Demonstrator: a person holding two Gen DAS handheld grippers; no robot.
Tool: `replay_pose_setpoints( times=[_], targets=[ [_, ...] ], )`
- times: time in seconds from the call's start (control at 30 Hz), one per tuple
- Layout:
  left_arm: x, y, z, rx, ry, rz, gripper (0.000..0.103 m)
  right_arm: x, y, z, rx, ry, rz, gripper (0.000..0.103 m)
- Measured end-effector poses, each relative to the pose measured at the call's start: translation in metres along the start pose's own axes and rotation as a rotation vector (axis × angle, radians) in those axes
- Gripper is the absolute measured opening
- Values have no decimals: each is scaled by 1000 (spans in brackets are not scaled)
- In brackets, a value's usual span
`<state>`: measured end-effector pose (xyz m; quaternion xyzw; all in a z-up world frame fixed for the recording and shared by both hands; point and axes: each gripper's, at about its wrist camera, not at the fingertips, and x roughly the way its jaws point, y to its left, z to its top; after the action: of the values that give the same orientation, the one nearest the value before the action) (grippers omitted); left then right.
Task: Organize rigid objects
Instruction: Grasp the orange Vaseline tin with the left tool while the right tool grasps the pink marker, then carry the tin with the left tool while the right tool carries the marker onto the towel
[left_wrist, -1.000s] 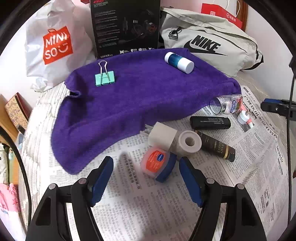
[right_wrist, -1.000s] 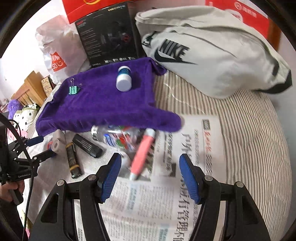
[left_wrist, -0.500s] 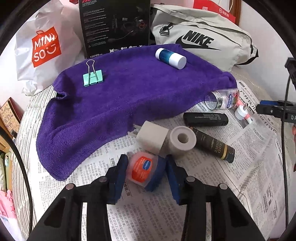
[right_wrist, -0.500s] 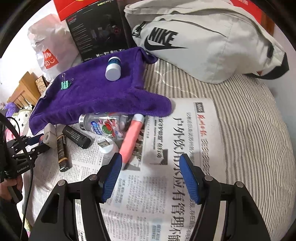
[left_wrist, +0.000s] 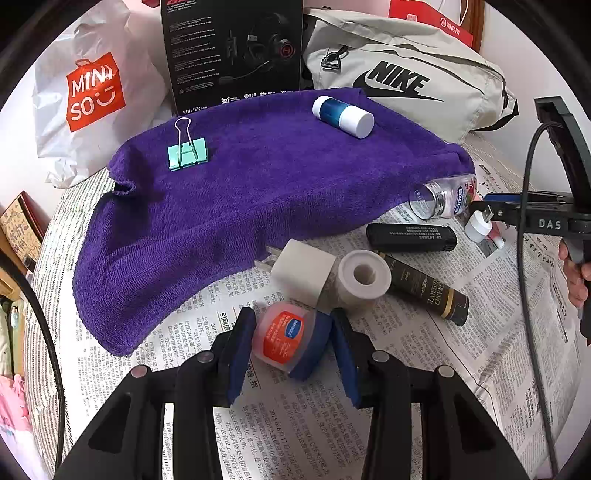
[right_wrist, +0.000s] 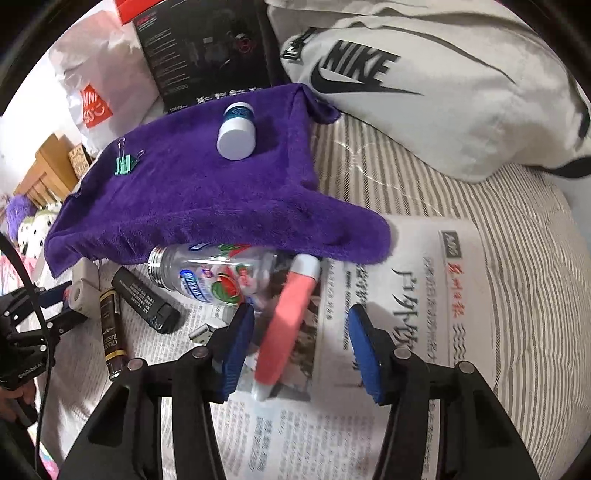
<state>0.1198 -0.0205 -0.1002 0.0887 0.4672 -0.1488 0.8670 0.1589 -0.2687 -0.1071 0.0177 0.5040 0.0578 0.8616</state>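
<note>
Your left gripper (left_wrist: 291, 350) is clamped on the small jar (left_wrist: 286, 341); your right gripper (right_wrist: 301, 347) straddles the pink tube (right_wrist: 286, 321) without pinching it.

The jar with its orange label lies on the newspaper (left_wrist: 424, 369), just in front of the white block (left_wrist: 301, 271) and the tape roll (left_wrist: 364, 280), and both blue pads press its sides. On your right, the jaws have just been closing and the tube lies slanted between them, close to the left pad, with a clear gap to the right pad. Beside it lies the clear bottle (right_wrist: 214, 275), partly under the purple towel (right_wrist: 207, 199), where the binder clip (right_wrist: 125, 162) and the white-capped bottle (right_wrist: 236, 129) rest.
</note>
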Motion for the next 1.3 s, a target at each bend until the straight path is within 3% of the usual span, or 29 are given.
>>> replay_pose_setpoints(
  times=[0.13,0.37,0.47,1.3],
  targets=[
    [0,1,0,-5,-5,-4,40,2,9,-1,-89,6,-65,37],
    [-1,0,-1,-15,-10,5,40,1,4,-3,-97,-5,-66,27],
    [-1,0,-1,-14,-9,6,40,2,9,-4,-120,-16,-63,17],
    [-20,15,-7,-66,-4,-1,40,-22,-1,-16,-90,-24,-27,16]
  ],
)
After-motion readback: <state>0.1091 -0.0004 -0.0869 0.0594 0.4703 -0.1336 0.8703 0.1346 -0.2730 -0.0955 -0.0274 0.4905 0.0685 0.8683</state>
